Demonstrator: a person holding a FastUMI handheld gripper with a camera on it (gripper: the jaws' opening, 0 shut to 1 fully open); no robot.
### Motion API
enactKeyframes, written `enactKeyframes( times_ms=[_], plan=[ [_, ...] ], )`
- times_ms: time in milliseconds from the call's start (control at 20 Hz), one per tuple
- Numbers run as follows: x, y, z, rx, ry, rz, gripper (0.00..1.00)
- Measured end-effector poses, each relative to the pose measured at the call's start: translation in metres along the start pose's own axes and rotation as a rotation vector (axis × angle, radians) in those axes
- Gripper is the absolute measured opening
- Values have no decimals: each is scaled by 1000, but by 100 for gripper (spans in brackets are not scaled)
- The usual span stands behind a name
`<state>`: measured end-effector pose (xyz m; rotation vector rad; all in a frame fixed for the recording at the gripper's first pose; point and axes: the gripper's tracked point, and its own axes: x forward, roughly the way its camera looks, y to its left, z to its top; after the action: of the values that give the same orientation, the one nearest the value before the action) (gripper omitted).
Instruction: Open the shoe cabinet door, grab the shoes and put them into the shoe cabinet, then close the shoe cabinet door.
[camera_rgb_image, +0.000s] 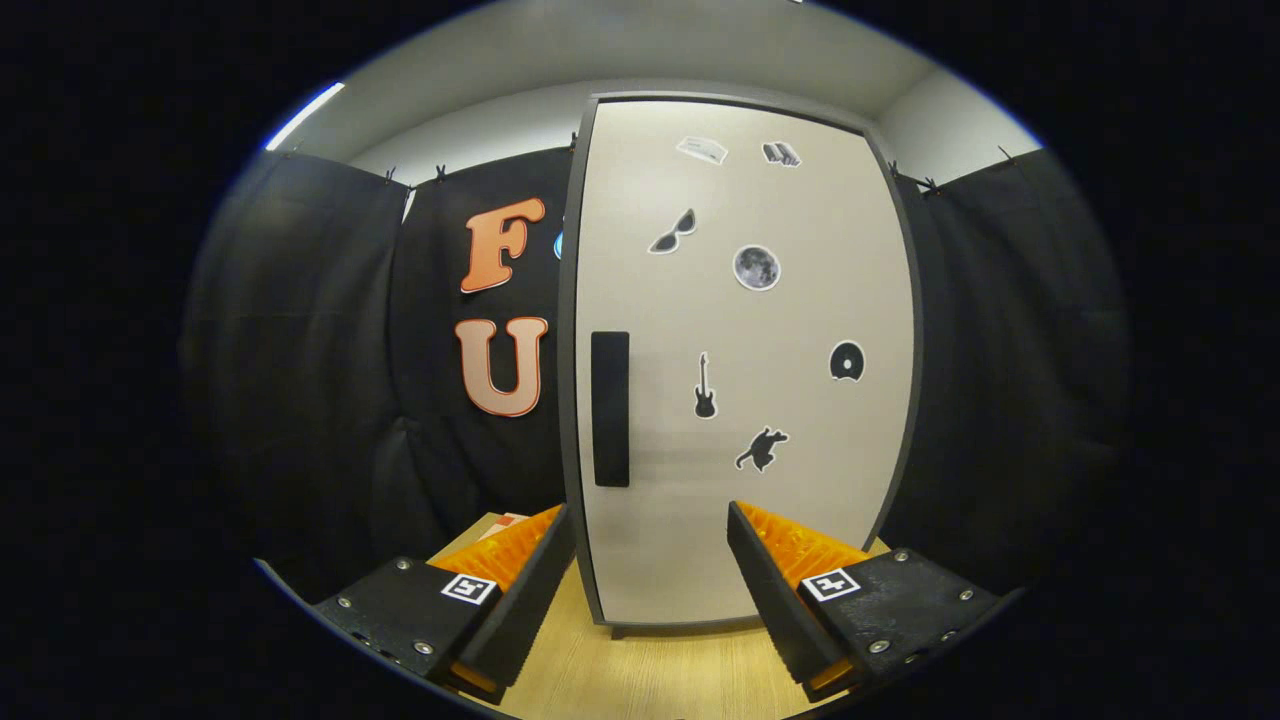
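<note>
The shoe cabinet (740, 350) stands upright straight ahead of me on a wooden tabletop (650, 675). Its pale door is shut, framed in dark grey, with several small stickers on it. A black vertical handle (610, 408) sits near the door's left edge. My gripper (650, 520) is open, its fingers spread wide with nothing between them, a short way in front of the door's lower part. The left fingertip (548, 545) lies just below the handle.
Black cloth walls close in on both sides of the cabinet. A small pale and reddish thing (505, 520) peeks out on the table behind the left finger; what it is I cannot tell.
</note>
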<state>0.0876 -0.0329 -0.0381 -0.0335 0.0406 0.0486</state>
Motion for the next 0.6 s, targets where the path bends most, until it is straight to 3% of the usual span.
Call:
enactKeyframes(
  times_ms=[600],
  plan=[
    [-110, -46, 23, 12, -29, -103, 95]
  ],
)
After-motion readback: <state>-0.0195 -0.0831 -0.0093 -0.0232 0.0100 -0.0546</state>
